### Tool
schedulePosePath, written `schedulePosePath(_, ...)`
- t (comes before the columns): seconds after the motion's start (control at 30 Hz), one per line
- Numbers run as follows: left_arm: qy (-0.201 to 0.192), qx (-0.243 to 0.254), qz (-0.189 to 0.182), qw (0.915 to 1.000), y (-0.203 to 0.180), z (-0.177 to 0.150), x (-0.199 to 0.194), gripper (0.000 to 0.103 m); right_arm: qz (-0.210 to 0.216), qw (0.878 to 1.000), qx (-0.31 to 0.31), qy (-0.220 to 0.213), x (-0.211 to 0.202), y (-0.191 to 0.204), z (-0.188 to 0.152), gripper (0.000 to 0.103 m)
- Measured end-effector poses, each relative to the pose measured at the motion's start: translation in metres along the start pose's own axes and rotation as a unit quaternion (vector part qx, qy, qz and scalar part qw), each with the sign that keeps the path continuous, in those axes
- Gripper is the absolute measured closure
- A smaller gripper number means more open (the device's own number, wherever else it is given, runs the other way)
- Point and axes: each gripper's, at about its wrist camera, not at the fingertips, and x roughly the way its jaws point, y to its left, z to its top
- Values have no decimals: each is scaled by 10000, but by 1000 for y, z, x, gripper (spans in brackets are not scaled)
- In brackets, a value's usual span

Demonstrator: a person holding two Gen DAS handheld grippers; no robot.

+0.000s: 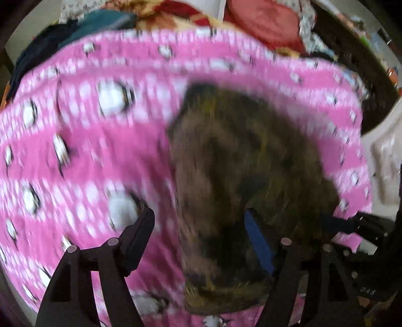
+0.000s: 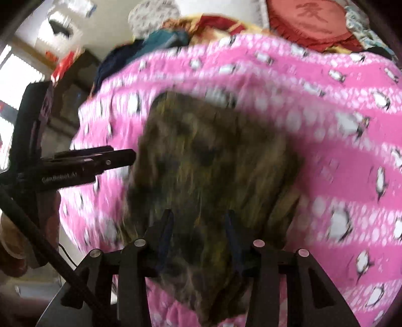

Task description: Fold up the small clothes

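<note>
A small brown-olive garment (image 1: 246,171) lies bunched on a pink penguin-print blanket (image 1: 75,151). Both views are motion-blurred. My left gripper (image 1: 201,226) is open, its right finger over the garment's edge and its left finger above the pink blanket. In the right wrist view the garment (image 2: 213,163) fills the middle, and my right gripper (image 2: 198,226) is partly open with the cloth lying between and under its fingers; a grip is not discernible. The left gripper (image 2: 125,157) shows at the left of that view, beside the garment.
A pile of dark blue and teal clothes (image 1: 75,27) sits at the blanket's far edge. A red round cushion (image 2: 314,20) and patterned bedding lie behind. A dark cabinet (image 2: 72,95) and window stand to the left.
</note>
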Motion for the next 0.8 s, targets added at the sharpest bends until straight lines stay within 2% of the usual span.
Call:
schedulePosePath(0.1,208,-75,47,9997,0,-11,26,30,-381,9992,-55,75,18,-13,-13,61)
schedulePosePath(0.17,211,-202,5,9996,2,-11,29,30,-281,9993,179,155,25,-25,-15,64)
schedulePosePath(0.3,39,-236,151,9996,2,-7,9,30,-251,9989,387,-9,3,-22,-10,61)
schedulePosePath(0.37,-88,-242,235,9994,4,-3,-5,30,-288,9982,484,-210,-17,-16,-9,55)
schedulePosePath(0.43,-291,-272,349,9986,4,-1,-22,30,-459,9967,561,-371,-34,-9,-10,39)
schedulePosePath(0.53,-592,-231,475,9968,3,1,-47,29,-744,9927,716,-623,-52,4,-14,35)
schedulePosePath(0.8,-759,160,668,9947,-10,-14,-89,28,-1293,9774,1374,-957,-76,30,-24,25)
